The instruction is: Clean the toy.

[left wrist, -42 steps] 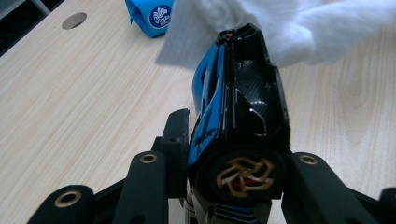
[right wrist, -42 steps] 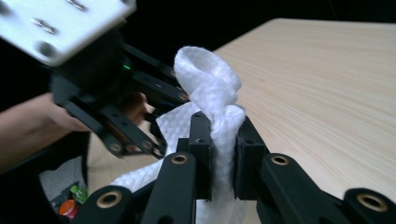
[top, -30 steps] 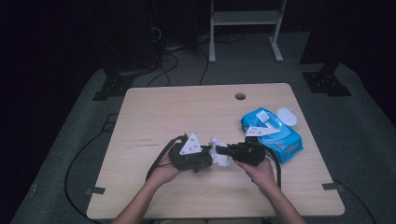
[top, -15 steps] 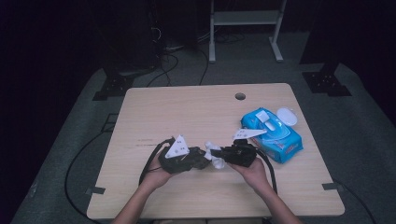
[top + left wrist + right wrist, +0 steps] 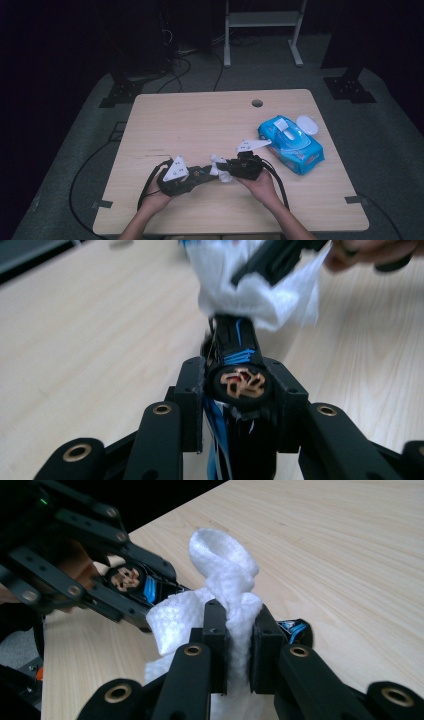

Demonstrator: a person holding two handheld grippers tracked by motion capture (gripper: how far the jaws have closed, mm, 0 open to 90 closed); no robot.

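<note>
Left gripper view: we list the left hand-held gripper (image 5: 240,390), jaws clamped on a black cable end (image 5: 239,382) with copper strands and blue wires showing at its cut face. Just past its tips we note a white wipe (image 5: 250,295) draped over the far part of that cable.

Right gripper view: we list the right hand-held gripper (image 5: 239,645), jaws closed on the wipe (image 5: 225,580), which rises in a twisted loop above its tips. Just beyond and to its left sits the cable end (image 5: 127,580), held in the other jaws.

High view: we record both hand-held grippers tip to tip, left (image 5: 207,172) and right (image 5: 227,170), low over the wooden surface (image 5: 200,120). Beyond the right one lies a blue wipes pack (image 5: 292,142), lid open.
</note>
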